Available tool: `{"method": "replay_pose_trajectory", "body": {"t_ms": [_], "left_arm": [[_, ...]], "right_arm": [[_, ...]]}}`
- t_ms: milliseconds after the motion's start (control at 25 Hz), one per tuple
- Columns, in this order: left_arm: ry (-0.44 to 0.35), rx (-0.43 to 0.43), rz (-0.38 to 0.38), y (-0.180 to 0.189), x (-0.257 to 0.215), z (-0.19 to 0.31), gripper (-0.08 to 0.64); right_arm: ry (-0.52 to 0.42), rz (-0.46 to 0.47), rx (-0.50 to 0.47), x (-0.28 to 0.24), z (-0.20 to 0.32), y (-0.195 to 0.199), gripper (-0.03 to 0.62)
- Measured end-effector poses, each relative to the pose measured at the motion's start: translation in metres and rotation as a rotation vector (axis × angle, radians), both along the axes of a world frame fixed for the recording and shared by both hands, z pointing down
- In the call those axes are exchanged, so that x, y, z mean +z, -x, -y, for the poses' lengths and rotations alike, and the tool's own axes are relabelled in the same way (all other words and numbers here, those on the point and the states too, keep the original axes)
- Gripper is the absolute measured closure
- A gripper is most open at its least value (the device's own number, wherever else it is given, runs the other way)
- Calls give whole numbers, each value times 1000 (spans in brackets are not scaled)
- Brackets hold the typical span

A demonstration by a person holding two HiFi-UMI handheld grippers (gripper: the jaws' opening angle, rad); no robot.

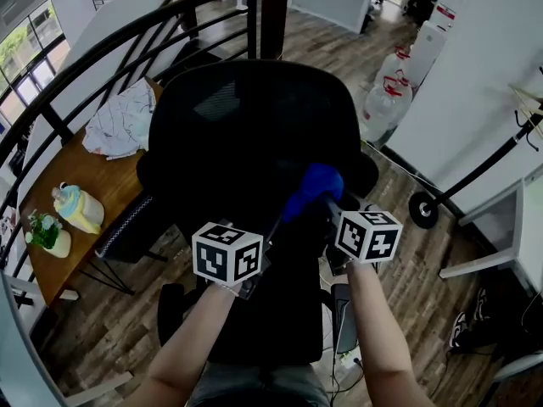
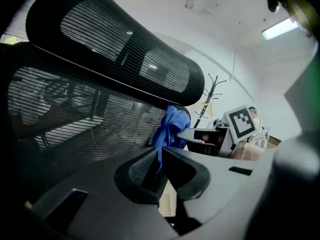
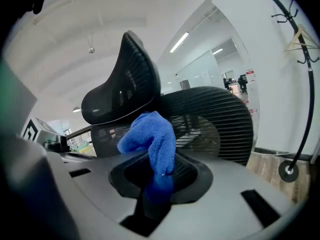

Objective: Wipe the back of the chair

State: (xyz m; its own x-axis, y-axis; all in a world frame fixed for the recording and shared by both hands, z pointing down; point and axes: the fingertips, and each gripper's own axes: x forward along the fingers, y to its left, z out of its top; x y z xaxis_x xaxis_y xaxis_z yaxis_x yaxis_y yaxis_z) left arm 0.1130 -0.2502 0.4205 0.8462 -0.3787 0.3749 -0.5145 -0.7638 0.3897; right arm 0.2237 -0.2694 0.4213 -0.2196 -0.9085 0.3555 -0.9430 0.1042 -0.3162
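Blue cloth [image 3: 150,141] pinched in the right gripper [image 3: 160,179] sits against the mesh chair back [image 1: 246,134]. Only its own view shows the left gripper [image 2: 158,165] — jaws pressed together, empty.

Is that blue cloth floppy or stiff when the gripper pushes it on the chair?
Probably floppy: the blue cloth droops and folds over above the right gripper that pinches it. It looks fluffy and light, so it should squash softly against the chair back. Its fuzzy surface likely grips rather than slips.
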Motion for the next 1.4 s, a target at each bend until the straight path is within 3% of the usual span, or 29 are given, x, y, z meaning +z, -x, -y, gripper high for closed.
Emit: {"method": "replay_pose_trajectory", "body": {"t_ms": [360, 880, 1120, 1400], "left_arm": [[15, 44, 17, -21, 10, -13, 523], [24, 40, 32, -19, 15, -26, 523], [26, 14, 29, -5, 15, -28, 523], [32, -63, 24, 32, 18, -26, 523]], "right_arm": [[9, -1, 88, 6, -19, -46, 497], [14, 13, 226, 10, -48, -86, 497], [9, 15, 227, 14, -65, -62, 497], [-15, 14, 113, 7, -63, 1, 499]]}}
